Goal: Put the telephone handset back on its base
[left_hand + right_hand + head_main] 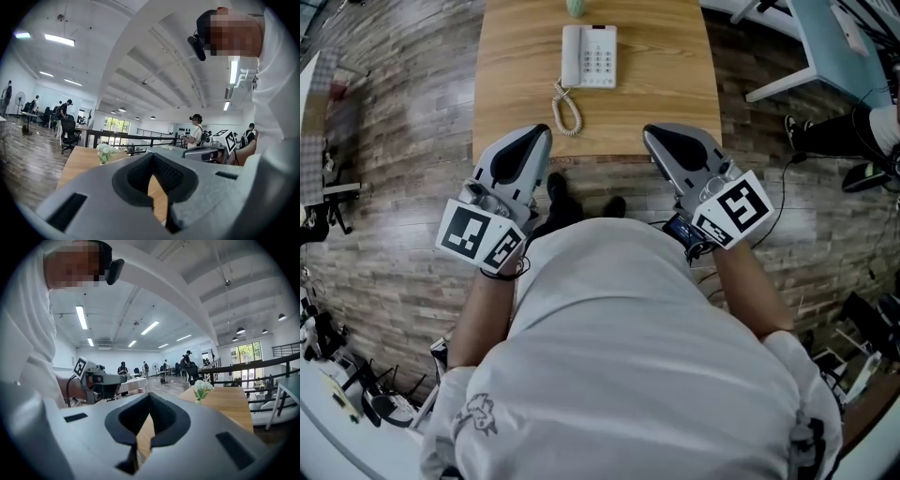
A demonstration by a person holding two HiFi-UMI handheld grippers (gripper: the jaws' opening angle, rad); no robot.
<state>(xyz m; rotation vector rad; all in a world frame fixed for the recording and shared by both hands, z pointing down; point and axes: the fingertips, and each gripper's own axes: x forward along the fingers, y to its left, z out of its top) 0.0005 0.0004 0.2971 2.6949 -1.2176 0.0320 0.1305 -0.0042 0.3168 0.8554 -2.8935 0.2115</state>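
A white telephone (589,56) sits at the far middle of a wooden table (506,94). Its handset (571,56) lies along the left side of the base, and the coiled cord (567,108) trails toward the near edge. My left gripper (546,131) and right gripper (649,131) hover side by side over the table's near edge, well short of the phone. Both are shut with nothing between the jaws. In the left gripper view the left gripper's (152,154) tips meet, and in the right gripper view the right gripper's (149,394) tips meet too. The phone is hidden behind the jaws in both gripper views.
A small vase of white flowers (575,7) stands at the table's far edge, behind the phone. A white desk frame (778,84) and another person's shoes (806,131) are off to the right. Wood-plank floor surrounds the table. Other people stand far off in the room.
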